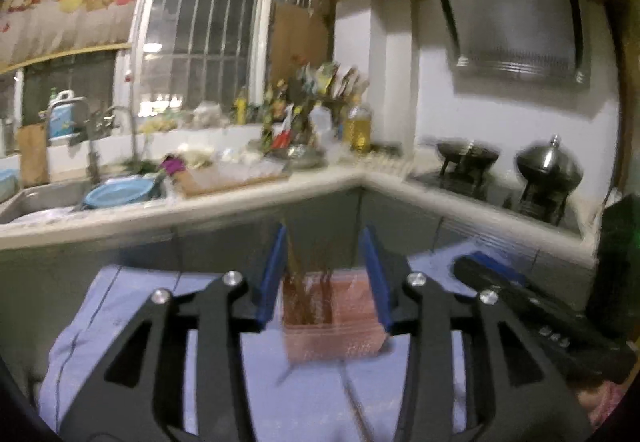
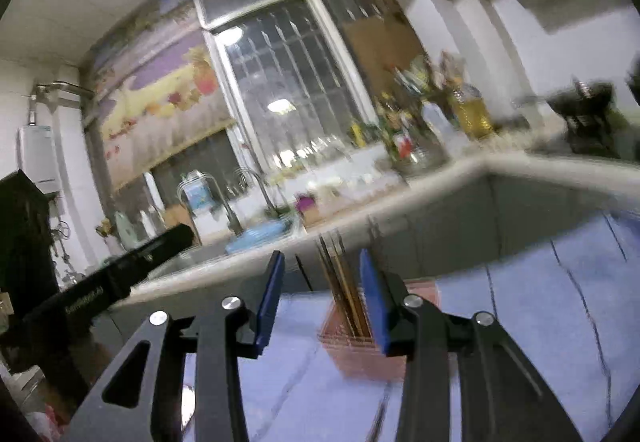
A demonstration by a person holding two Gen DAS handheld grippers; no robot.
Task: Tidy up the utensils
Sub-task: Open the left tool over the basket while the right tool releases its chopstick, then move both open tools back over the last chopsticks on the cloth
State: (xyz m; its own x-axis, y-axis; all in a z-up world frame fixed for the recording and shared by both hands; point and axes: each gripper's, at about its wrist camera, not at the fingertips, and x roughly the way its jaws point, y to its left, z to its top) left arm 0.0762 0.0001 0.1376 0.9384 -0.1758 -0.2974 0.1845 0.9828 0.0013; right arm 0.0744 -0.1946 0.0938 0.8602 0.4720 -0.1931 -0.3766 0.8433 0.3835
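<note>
A pink see-through utensil holder (image 1: 332,318) stands on a light blue tablecloth (image 1: 120,306), with several brown chopsticks (image 1: 304,282) upright in its left part. My left gripper (image 1: 326,274) is open and empty, its blue pads either side of the holder, a little short of it. In the right wrist view the same holder (image 2: 360,346) and chopsticks (image 2: 344,282) sit just ahead of my right gripper (image 2: 322,298), which is open and empty. The right gripper's body also shows in the left wrist view (image 1: 532,306), and the left gripper's body in the right wrist view (image 2: 108,278). Both views are blurred by motion.
A white L-shaped kitchen counter (image 1: 248,198) runs behind the table, with a sink (image 1: 44,198), a blue basin (image 1: 120,192), a cutting board, bottles and an oil jug (image 1: 358,126). Two dark pots (image 1: 548,170) sit on the stove at right.
</note>
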